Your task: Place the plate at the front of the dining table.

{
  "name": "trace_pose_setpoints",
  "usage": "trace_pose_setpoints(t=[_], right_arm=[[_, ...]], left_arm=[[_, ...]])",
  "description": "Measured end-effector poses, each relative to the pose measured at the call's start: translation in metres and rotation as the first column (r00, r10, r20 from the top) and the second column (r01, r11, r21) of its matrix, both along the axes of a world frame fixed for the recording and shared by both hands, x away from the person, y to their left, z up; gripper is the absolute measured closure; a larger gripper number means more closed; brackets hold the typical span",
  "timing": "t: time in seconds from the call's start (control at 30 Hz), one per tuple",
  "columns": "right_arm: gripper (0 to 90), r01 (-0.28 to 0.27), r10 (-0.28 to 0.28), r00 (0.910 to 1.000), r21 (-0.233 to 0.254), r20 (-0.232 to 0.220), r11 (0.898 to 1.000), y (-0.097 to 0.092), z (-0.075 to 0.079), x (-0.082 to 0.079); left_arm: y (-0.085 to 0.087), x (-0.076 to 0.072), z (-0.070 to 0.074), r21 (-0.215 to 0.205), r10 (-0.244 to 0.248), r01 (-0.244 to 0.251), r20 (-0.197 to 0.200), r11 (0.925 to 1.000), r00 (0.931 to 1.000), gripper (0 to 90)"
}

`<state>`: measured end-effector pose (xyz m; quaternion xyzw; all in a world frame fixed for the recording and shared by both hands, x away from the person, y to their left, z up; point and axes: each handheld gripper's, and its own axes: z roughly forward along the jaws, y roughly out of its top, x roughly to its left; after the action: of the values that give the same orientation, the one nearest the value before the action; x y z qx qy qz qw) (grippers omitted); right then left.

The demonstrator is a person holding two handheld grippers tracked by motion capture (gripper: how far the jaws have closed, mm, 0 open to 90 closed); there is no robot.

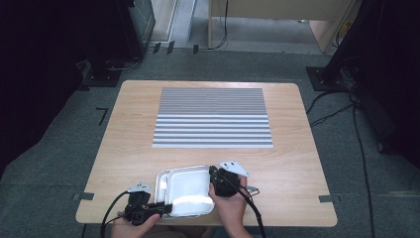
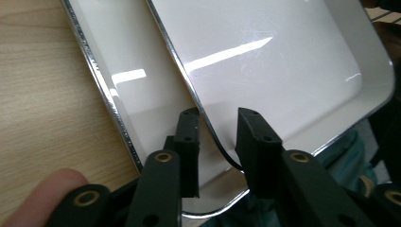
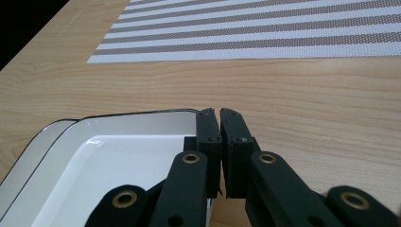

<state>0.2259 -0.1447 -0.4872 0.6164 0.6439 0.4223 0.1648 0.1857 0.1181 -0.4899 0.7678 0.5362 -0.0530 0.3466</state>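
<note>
The table [image 1: 124,148], pale wood with rounded corners, takes up the middle of the high view, and a striped mat [image 1: 213,118] lies flat across its upper centre. At the lower centre of that frame, on the near edge of the table, sit two white trays with thin dark rims, one nested in the other. The lower tray [image 1: 160,186] shows as a strip along the left side; the top tray [image 1: 185,191] is shifted a little to the right and catches a bright glare on its glossy floor. Both are square with rounded corners and shallow sloping walls.

Two hands enter from the bottom edge. The right hand [image 1: 229,206] reaches up beside the trays' right side, holding the right gripper [image 3: 220,115] level at the top tray's rim [image 3: 142,114]; its jaws are pressed together on that rim's right-hand edge. The left hand [image 1: 133,225] lies low at the bottom left, aiming the left gripper [image 2: 217,130] across the trays' near left corner. Its jaws stand narrowly apart, straddling the top tray's rim [image 2: 189,90] without pressing on it.
</note>
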Motion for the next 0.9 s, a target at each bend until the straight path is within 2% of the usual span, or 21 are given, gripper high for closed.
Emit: trace_pose_setpoints(t=[0.2,0.33,0.4,0.47,0.53,0.77,0.87,0.9], right_arm=[[86.4,-0.015,0.016,0.9998,0.017,-0.015,1.0,-0.004,-0.001,-0.001],[79.0,-0.006,0.006,1.0,-0.005,-0.004,1.0,-0.008,0.004,-0.007],[78.7,-0.008,0.008,0.9997,-0.003,-0.024,1.0,-0.01,0.005,-0.009],[79.0,-0.016,0.015,0.9982,-0.012,-0.058,1.0,-0.01,0.002,-0.01],[82.9,-0.011,0.012,0.9965,0.01,-0.083,1.0,-0.012,-0.002,-0.011],[85.2,0.026,-0.024,0.996,0.02,-0.086,0.999,-0.01,-0.002,-0.013],[85.7,0.027,-0.024,0.9958,0.032,-0.088,0.999,-0.01,-0.001,-0.013],[85.8,0.024,-0.021,0.9963,0.035,-0.084,0.999,-0.01,-0.001,-0.012]], left_arm=[[-0.003,-0.002,0.001,0.043,0.045,-0.047,0.033,0.998,0.9984,78.6],[-0.007,-0.005,0.001,0.072,0.06,-0.064,0.057,0.9953,0.9965,81.8],[-0.009,-0.006,0.001,0.082,0.066,-0.072,0.066,0.9941,0.9956,82.2],[-0.01,-0.006,0.001,0.083,0.075,-0.081,0.075,0.9933,0.9944,82.8],[-0.011,-0.007,0.002,0.075,0.078,-0.084,0.081,0.9936,0.9937,82.9],[-0.011,-0.008,0.002,0.076,0.096,-0.104,0.101,0.9917,0.9903,84.0],[-0.008,-0.008,0.006,0.069,0.115,-0.125,0.133,0.9898,0.9845,85.1],[-0.008,-0.008,0.006,0.069,0.115,-0.125,0.133,0.9898,0.9845,85.4]])
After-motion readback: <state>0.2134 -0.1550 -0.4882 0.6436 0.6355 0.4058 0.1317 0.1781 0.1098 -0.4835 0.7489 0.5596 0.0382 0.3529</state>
